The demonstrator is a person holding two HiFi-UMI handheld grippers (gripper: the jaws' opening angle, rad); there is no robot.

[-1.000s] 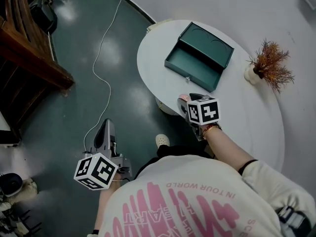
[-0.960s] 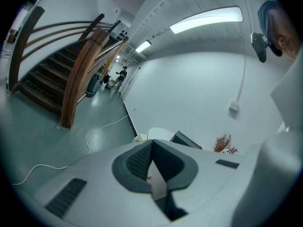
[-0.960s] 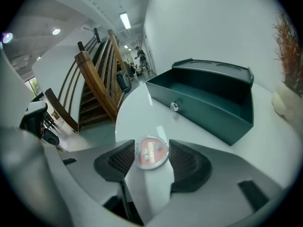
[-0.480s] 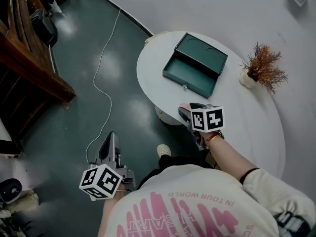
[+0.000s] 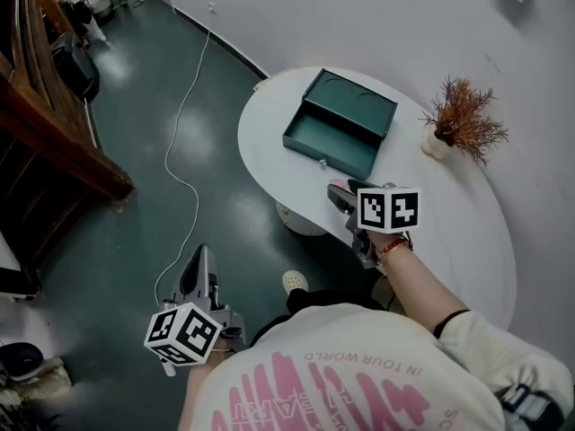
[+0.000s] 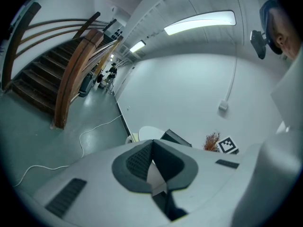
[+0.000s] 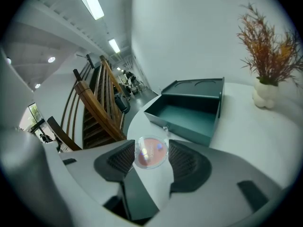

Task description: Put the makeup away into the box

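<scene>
An open dark green box (image 5: 337,128) stands on the round white table (image 5: 449,232), its lid tipped back and its inside bare (image 7: 189,117). My right gripper (image 5: 340,196) hovers over the table's near edge, short of the box. It is shut on a round clear compact with pink powder (image 7: 151,152), which shows as a pink spot at the jaw tips (image 5: 336,185). My left gripper (image 5: 199,272) hangs low over the floor to the left of the table, with its pads (image 6: 142,162) meeting at the tip and nothing between them.
A dried orange plant in a white vase (image 5: 458,119) stands on the table right of the box. A white cable (image 5: 180,133) trails across the green floor. A wooden staircase (image 5: 45,133) rises at the far left. The wall runs behind the table.
My right gripper has risen with the compact still in its jaws and rolled a little. The left gripper has hardly shifted.
</scene>
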